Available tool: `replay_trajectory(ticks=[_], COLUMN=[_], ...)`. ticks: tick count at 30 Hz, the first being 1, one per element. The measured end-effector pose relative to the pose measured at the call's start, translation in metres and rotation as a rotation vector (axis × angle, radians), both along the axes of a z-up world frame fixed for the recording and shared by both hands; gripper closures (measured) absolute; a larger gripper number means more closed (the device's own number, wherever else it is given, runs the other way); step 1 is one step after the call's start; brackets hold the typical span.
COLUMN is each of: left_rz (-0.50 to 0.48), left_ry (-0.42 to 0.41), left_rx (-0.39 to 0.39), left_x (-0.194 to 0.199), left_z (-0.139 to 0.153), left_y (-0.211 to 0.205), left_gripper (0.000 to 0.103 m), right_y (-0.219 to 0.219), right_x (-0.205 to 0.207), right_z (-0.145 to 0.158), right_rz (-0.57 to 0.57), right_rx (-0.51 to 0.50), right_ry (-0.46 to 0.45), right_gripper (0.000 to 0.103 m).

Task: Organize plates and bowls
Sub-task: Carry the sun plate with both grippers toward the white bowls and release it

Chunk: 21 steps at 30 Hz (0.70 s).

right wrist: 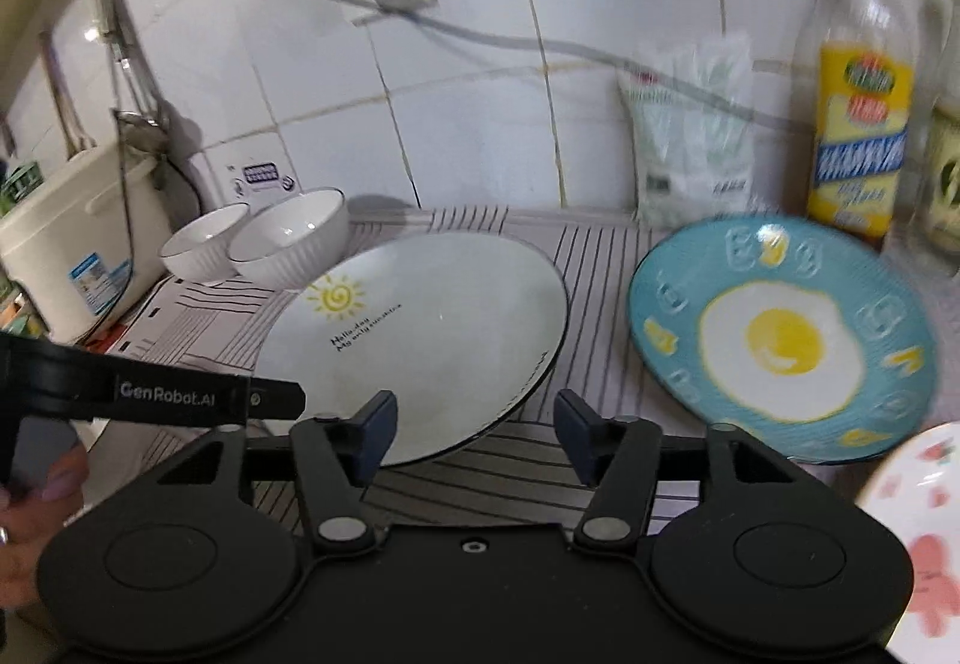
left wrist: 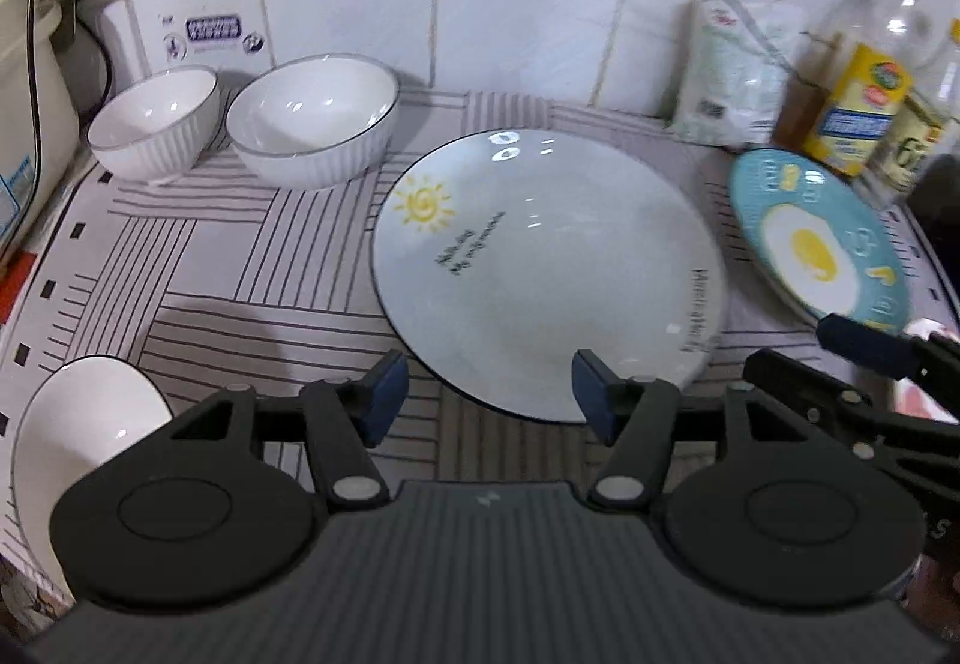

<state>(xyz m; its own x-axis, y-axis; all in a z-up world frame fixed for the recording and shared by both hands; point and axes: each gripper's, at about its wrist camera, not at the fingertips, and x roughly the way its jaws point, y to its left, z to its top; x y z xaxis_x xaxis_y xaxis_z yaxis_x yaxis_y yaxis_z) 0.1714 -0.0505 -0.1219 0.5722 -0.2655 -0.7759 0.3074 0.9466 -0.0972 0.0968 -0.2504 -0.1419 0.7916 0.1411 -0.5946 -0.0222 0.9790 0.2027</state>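
A large pale plate with a sun drawing (left wrist: 540, 268) (right wrist: 420, 340) lies on the striped mat. Its near rim sits just beyond both grippers. My left gripper (left wrist: 489, 394) is open, its blue pads apart and touching nothing. My right gripper (right wrist: 474, 436) is open too, with the plate's near edge showing between its fingers but not pinched. A blue plate with a fried-egg picture (left wrist: 816, 238) (right wrist: 780, 340) lies to the right. Two white ribbed bowls (left wrist: 153, 123) (left wrist: 312, 117) stand side by side at the back left. Another white bowl (left wrist: 78, 424) sits at the near left.
A pink-patterned white dish (right wrist: 918, 532) is at the near right. Oil bottles (right wrist: 858, 123) and a plastic bag (right wrist: 690, 141) stand against the tiled wall at the back right. A cream rice cooker (right wrist: 72, 244) stands far left. A hand (right wrist: 36, 496) shows at the left edge.
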Motion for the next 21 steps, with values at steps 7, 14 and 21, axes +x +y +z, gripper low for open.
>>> replay_trajectory(ticks=[7, 14, 21], left_rz=[-0.048, -0.070, -0.098], left_ry=[-0.033, -0.088, -0.078], left_rx=[-0.005, 0.035, 0.060], left_x=[-0.036, -0.072, -0.101], left_z=[0.036, 0.049, 0.041], left_y=[-0.008, -0.024, -0.052], left_gripper=[0.031, 0.012, 0.003], right_y=[-0.010, -0.020, -0.041], right_x=[-0.043, -0.090, -0.138], right_z=[0.041, 0.064, 0.063], right_rz=[-0.034, -0.054, -0.152], right_rx=[-0.051, -0.112, -0.146], right_ry=[-0.052, -0.112, -0.120], right_gripper=[0.022, 0.012, 0.010])
